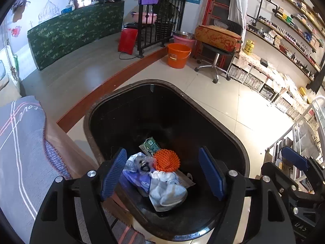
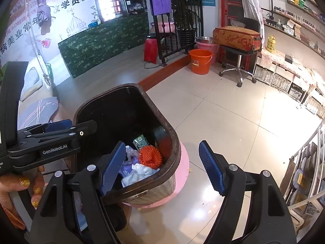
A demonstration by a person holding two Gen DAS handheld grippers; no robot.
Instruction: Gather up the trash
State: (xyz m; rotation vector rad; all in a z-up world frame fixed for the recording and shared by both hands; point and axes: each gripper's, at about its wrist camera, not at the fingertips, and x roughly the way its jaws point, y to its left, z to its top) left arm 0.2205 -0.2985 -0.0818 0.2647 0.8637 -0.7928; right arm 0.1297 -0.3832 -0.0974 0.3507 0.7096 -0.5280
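At the bottom of the left wrist view the left gripper [image 1: 162,170] hangs released over the mouth of the black trash bin [image 1: 233,134], its blue pads wide apart with nothing pressed between them. Directly below, on the bin's floor, lies the collected trash: a crumpled white wrapper [image 1: 168,191], a purple-and-white plastic bag [image 1: 134,172], an orange foam net [image 1: 166,159] on top of them and a green carton [image 1: 150,144] just behind it. All of it sits inside the bin, in the lower centre of the frame.

In the right wrist view the right gripper [image 2: 162,166] is also released and empty. Its left pad is above the bin's near edge and its right pad is out over the tiled floor [image 2: 233,122]. The bin stands on a pink base [image 2: 182,174], and a hand [image 2: 20,187] in the lower left holds the other gripper's handle.

Farther off, in the upper middle of both frames, are an orange bucket [image 2: 200,61] and a rolling stool [image 2: 239,65] carrying a red-patterned case [image 2: 237,37].

The risks look small. The right gripper is close to the rim, so a careless pull back could catch the bin and tip it off its base. The light foam net rests loosely on the pile and could snag on a pad that dips lower.
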